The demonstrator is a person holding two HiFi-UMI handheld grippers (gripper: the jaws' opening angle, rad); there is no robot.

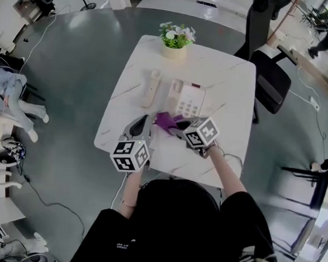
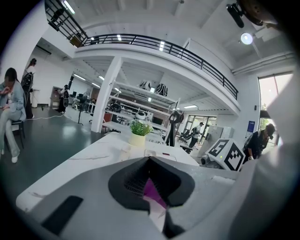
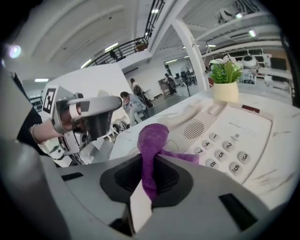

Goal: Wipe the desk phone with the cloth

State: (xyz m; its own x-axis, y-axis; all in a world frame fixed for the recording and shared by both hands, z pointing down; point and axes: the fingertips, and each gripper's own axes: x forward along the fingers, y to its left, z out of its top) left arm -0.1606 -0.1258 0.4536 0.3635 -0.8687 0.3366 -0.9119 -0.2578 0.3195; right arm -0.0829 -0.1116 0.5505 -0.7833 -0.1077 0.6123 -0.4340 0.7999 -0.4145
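Note:
A white desk phone [image 1: 188,100] stands mid-table, its handset [image 1: 151,88] lying off the cradle to its left. A purple cloth [image 1: 167,120] hangs just in front of the phone, between my two grippers. My right gripper [image 1: 178,128] is shut on it: in the right gripper view the cloth [image 3: 152,140] rises from the closed jaws [image 3: 152,159], close beside the keypad [image 3: 229,154]. My left gripper [image 1: 149,121] meets the cloth's left end. Its jaws [image 2: 149,160] are closed, with a small bit of purple cloth [image 2: 151,190] pinched between them.
The white marble table [image 1: 228,87] carries a potted plant [image 1: 176,40] at its far edge. A black office chair [image 1: 271,76] stands at the right side. Grey floor surrounds the table, with cables and people off to the left.

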